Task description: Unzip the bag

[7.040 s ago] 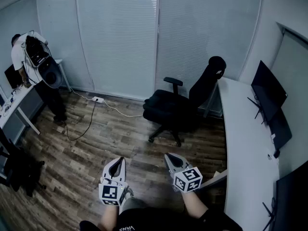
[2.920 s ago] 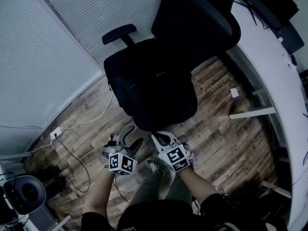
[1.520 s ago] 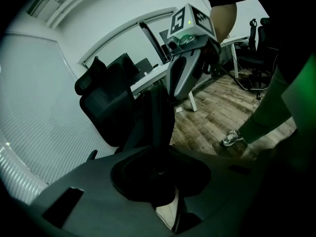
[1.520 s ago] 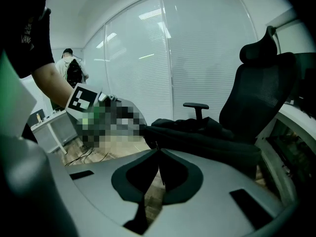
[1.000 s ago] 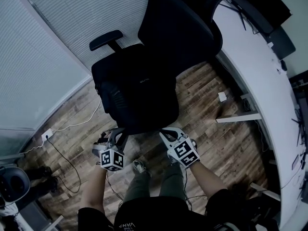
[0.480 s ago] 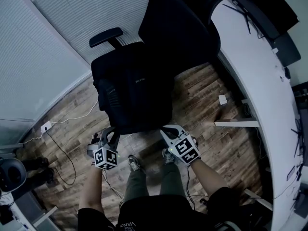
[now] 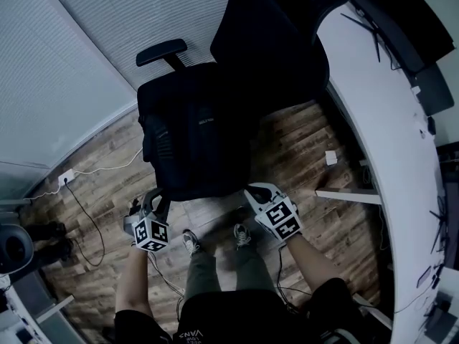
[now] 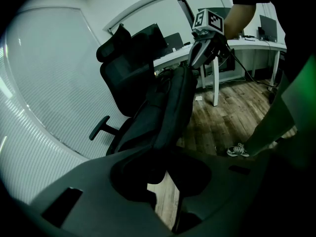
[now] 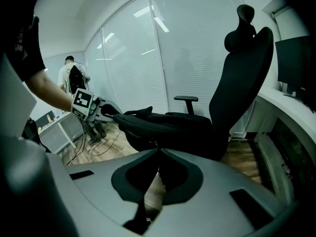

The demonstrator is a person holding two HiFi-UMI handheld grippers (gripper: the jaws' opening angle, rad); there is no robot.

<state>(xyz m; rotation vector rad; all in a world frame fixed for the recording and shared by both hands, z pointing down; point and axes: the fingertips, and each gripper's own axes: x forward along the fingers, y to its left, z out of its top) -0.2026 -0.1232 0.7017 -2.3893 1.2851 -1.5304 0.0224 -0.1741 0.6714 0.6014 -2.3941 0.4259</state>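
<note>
**Drawing the zip: right claw carried along the bag's near edge**

Head view. The black bag [image 7: 201, 131] lies on the seat of the chair [image 7: 287, 41], upper middle of the frame. The left claw [image 7: 159, 201], lower left, is clamped on the bag's near left corner; its own view shows dark fabric filling the gap between the jaws. The right claw [image 7: 252, 190], lower middle, has its jaws fully together at the bag's near edge. They pinch what appears to be the zip pull [image 9: 158, 168], a thin dark strip at the tips.

Against the frame one second earlier, the right claw stands farther toward the right and the gap between the two claws has widened. The left has hardly shifted.

Reading: the left anchors, the right draws. Unzipping is probably under way, but no view shows an opened seam, so its extent cannot be told.
</note>
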